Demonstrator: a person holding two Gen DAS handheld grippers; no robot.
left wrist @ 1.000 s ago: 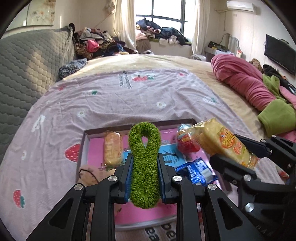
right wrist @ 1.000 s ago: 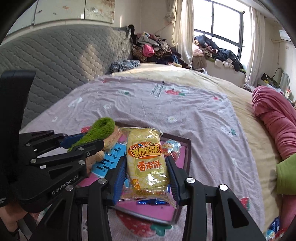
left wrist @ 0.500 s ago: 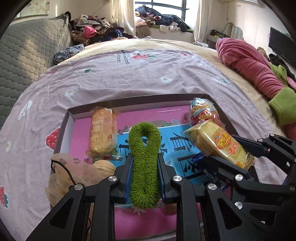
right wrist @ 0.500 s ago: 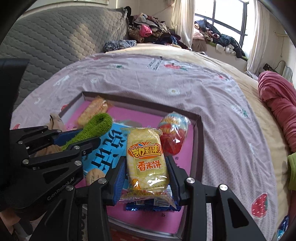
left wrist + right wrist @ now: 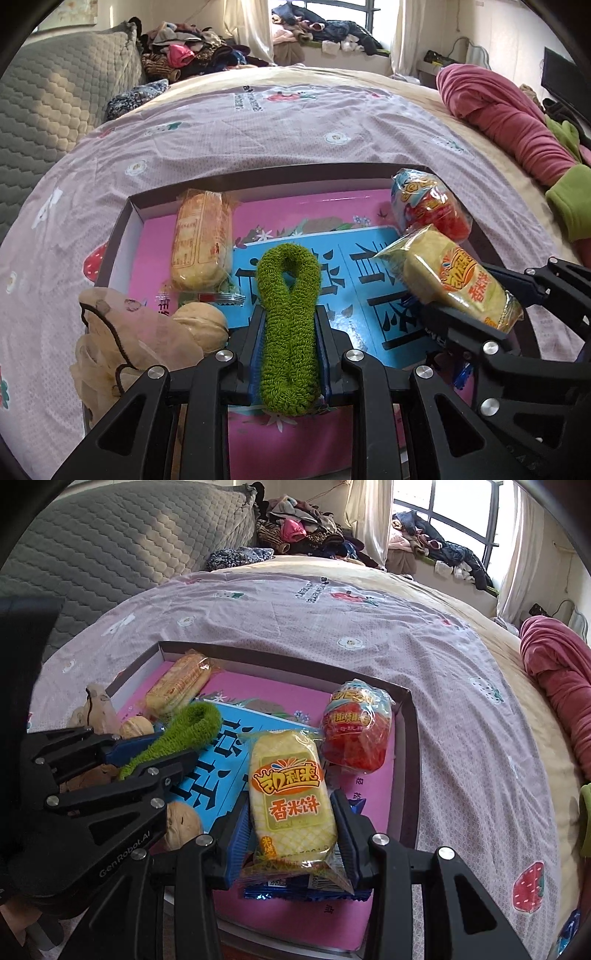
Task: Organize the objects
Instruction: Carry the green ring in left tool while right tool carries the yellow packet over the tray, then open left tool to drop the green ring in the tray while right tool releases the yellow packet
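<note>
Over the near half of the tray (image 5: 125,221), the left gripper (image 5: 288,343) clamped a green scrunchie (image 5: 290,314). Seen from the right wrist, the right gripper (image 5: 291,827) pinched a yellow rice-cracker pack (image 5: 288,794) above it. Placing seemed underway; next, lower and release both.

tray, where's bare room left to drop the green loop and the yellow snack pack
The tray has bare floor in the middle, between the orange cracker pack and the red snack bag, and along its pink near edge. The left corner is crowded with walnuts and a mesh pouch; a blue packet lies under the yellow pack.
</note>
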